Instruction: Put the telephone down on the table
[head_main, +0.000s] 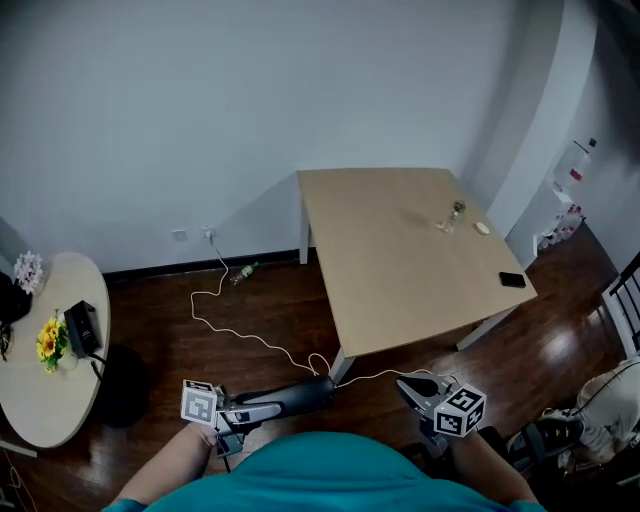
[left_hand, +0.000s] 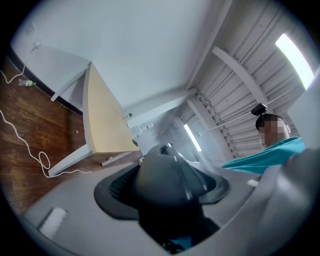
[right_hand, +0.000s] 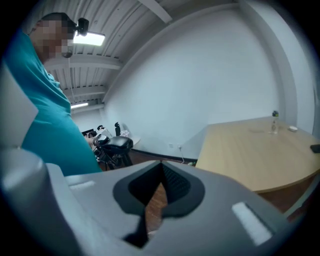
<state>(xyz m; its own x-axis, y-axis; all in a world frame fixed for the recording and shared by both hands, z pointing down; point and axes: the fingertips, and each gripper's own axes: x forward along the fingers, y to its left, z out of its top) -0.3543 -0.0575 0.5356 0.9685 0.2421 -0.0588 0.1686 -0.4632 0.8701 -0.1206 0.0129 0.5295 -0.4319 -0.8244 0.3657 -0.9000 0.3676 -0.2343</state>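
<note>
Black telephone (head_main: 305, 392) — clamped in left gripper (head_main: 262, 403).

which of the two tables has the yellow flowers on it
The round table at the left, bearing the yellow flowers; the rectangular table ahead has none.

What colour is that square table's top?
Pale tan, wood-look top on the square table; the head view shows it best.

Teal shirt (head_main: 330, 480), grey grippers (head_main: 248, 408) (head_main: 415, 388) bearing black-and-white marker cubes (head_main: 200, 402) (head_main: 461, 412).
</note>
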